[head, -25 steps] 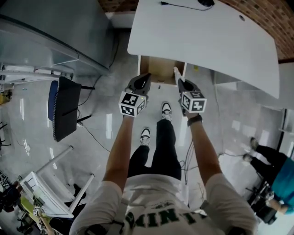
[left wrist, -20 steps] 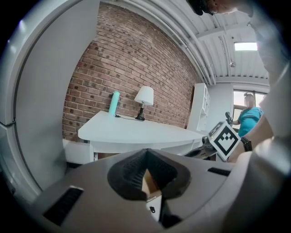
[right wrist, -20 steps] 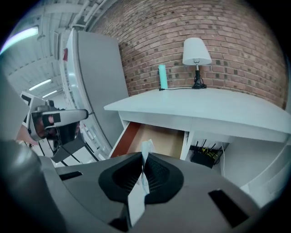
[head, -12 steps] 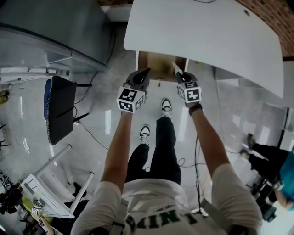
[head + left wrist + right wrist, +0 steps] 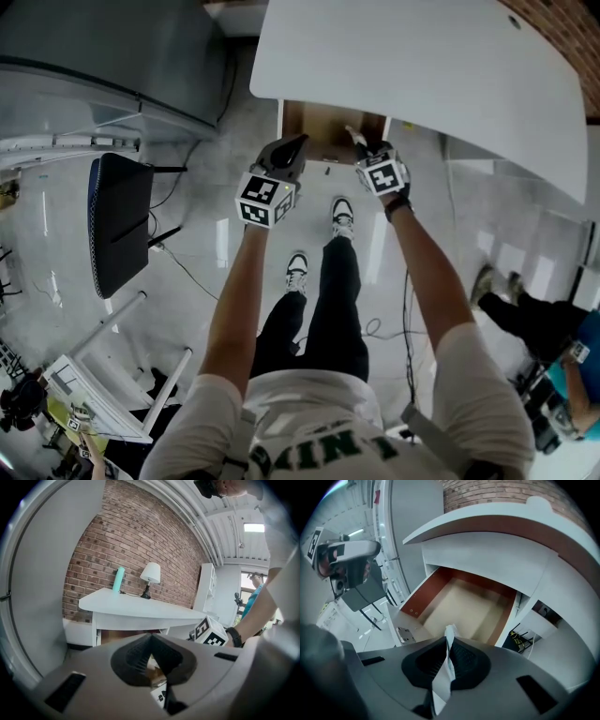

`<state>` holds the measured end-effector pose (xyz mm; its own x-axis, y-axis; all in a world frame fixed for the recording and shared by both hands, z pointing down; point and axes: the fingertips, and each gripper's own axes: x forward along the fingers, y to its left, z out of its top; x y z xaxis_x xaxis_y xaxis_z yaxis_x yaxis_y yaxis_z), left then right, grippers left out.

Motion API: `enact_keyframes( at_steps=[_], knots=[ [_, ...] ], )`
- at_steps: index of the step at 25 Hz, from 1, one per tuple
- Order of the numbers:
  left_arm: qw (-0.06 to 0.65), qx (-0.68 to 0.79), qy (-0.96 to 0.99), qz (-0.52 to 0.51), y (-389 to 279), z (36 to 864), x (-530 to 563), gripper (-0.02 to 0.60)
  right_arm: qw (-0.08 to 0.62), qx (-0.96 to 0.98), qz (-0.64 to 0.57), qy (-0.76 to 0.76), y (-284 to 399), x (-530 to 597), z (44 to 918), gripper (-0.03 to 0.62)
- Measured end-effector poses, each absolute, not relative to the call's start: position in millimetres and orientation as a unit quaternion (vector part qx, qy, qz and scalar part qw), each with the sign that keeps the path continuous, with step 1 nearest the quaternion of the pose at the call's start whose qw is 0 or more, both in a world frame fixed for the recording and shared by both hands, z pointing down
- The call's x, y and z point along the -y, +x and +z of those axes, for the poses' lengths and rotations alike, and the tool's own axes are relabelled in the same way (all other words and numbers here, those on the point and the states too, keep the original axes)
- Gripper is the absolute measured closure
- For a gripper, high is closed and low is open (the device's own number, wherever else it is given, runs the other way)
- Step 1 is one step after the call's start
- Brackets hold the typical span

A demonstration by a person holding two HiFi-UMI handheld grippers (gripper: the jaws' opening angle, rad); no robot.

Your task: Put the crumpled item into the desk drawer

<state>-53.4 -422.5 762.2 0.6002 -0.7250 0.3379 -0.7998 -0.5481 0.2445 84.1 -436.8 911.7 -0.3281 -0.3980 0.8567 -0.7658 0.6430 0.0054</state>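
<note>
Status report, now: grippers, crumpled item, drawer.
Right gripper shut on crumpled item, pointed into open drawer. Left gripper shut, empty. Item not yet released. Nothing blocking.

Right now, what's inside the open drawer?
Only its bare tan bottom shows in the drawer. The right gripper and its crumpled paper cover the near part.

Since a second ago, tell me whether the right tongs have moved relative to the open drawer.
Yes. The right tongs, shut on the crumpled paper, have closed in on the open drawer; their marker cube now meets its front edge.
</note>
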Motion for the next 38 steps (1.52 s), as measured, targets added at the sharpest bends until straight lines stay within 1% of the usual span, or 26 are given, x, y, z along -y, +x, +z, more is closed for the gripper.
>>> enact_keyframes(
  at_steps=[4,5,6,7,14,20,25,32,38],
  knots=[
    [0.197,0.440,0.871,0.094,-56,762,426,0.583,0.459,0.778,0.209,0.374,88,442,919,0.581],
    [0.198,0.442,0.870,0.092,-58,762,427,0.583,0.455,0.777,0.216,0.378,87,443,919,0.508],
    [0.200,0.443,0.869,0.090,-59,761,427,0.583,0.448,0.776,0.227,0.381,86,443,919,0.403],
    [0.200,0.445,0.868,0.090,-61,760,428,0.583,0.440,0.776,0.237,0.385,85,442,917,0.384],
    [0.194,0.459,0.860,0.107,-66,746,431,0.583,0.409,0.782,0.250,0.398,82,435,892,0.382],
    [0.199,0.469,0.854,0.107,-75,725,418,0.584,0.359,0.787,0.247,0.436,91,425,850,0.384],
    [0.193,0.473,0.853,0.105,-77,687,400,0.583,0.329,0.782,0.233,0.475,99,403,793,0.384],
    [0.154,0.486,0.854,0.104,-78,618,395,0.583,0.254,0.785,0.196,0.529,100,404,696,0.384],
    [0.126,0.510,0.846,0.095,-84,559,376,0.583,0.208,0.784,0.152,0.565,102,384,619,0.395]
  ],
)
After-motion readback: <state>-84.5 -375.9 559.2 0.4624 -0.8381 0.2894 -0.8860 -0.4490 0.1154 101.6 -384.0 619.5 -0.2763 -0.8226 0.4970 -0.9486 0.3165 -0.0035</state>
